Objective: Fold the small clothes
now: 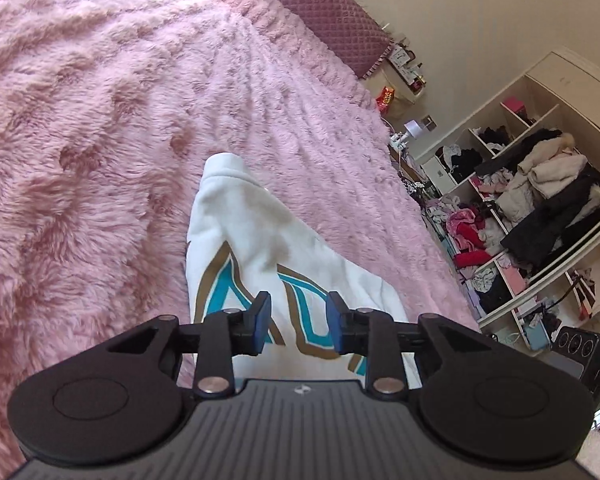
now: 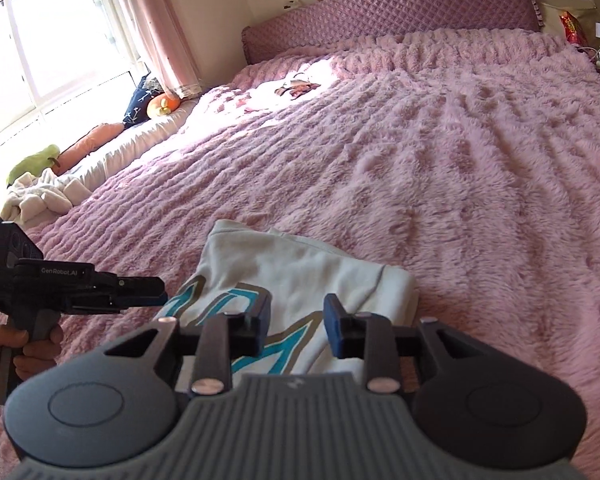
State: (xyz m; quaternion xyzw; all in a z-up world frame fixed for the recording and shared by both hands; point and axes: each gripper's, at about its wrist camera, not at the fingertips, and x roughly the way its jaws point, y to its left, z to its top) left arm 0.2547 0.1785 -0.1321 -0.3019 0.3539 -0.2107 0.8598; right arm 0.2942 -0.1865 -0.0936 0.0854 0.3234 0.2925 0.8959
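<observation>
Left fingers (image 1: 296, 322): partly spread, nothing between the pads, hovering over the near end of the garment. Right fingers (image 2: 296, 326): likewise partly spread and empty, above the printed front. My left hand (image 2: 28, 356) gripped its tool's handle at the left edge of the right wrist view.

Item: one small white sweatshirt (image 1: 260, 240), teal letters edged in brown. It lay on the pink fluffy bedspread (image 1: 100, 120), near the bed's foot, already doubled into a narrow shape, its far end pointing toward the quilted headboard (image 2: 380, 12).

Handling, as I judged it: soft, light, limp fleece; no stiffness, likely to sag and drag on the shaggy pile. Best taken by a hem or folded edge, one corner per hand, pinching through all layers.

Beyond: open shelves stuffed with clothes (image 1: 540, 208); window (image 2: 40, 40).
</observation>
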